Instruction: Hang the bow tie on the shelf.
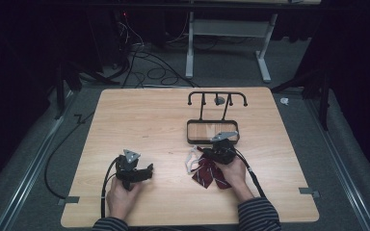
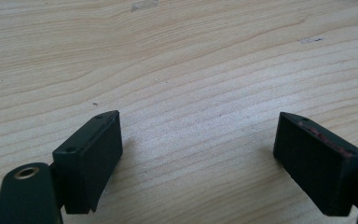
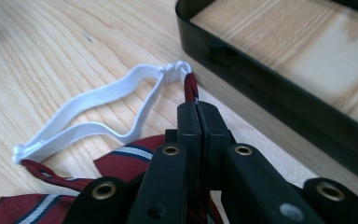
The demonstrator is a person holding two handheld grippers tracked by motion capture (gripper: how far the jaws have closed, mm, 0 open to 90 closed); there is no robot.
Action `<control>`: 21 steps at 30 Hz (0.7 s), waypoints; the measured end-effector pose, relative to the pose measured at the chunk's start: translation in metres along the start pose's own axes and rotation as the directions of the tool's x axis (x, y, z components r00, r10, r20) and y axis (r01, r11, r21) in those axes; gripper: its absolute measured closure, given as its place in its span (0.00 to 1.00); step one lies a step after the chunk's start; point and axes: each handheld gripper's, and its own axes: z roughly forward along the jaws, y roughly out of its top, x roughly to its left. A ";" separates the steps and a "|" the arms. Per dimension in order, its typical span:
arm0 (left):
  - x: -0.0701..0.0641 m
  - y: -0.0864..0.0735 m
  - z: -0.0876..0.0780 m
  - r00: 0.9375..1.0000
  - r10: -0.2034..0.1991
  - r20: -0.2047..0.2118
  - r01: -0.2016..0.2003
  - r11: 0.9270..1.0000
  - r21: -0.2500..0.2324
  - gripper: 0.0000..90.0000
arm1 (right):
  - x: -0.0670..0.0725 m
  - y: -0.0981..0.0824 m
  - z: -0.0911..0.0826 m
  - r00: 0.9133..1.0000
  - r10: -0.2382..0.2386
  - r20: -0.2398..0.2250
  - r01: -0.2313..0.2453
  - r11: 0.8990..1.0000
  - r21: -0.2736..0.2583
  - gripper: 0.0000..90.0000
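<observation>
Soft, light bow tie (image 1: 211, 172) near desk's (image 1: 144, 115) front edge; right gripper (image 3: 198, 108) clamped its red strap (limp); left gripper (image 2: 196, 154) released.

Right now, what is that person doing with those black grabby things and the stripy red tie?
A person sits at a wooden table with a gripper in each hand. The right gripper is shut on the dark red strap of a striped bow tie, close to its white elastic band, right beside a black stand with hooks. The left gripper is open over bare wood, holding nothing. The tie lies on the table.
</observation>
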 end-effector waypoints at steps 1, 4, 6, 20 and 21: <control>0.000 0.000 0.000 1.000 0.000 0.000 0.000 1.000 0.000 0.18 | 0.000 0.000 -0.002 1.000 -0.003 0.000 0.003 1.000 -0.009 1.00; 0.000 0.000 0.000 1.000 0.000 -0.001 0.000 1.000 0.000 0.18 | 0.002 0.002 -0.007 1.000 -0.002 0.000 0.002 1.000 -0.023 1.00; 0.000 0.000 0.000 1.000 0.001 0.000 -0.001 1.000 0.001 0.18 | 0.002 0.002 -0.010 1.000 -0.007 -0.001 0.007 0.999 -0.033 1.00; 0.000 0.000 0.000 1.000 0.001 0.001 -0.001 1.000 0.002 0.18 | 0.009 0.018 -0.053 0.998 -0.047 0.037 0.051 0.991 -0.122 1.00; 0.000 0.000 0.000 1.000 0.001 0.001 -0.001 1.000 0.002 0.18 | 0.010 0.020 -0.056 0.998 -0.051 0.039 0.055 0.990 -0.130 1.00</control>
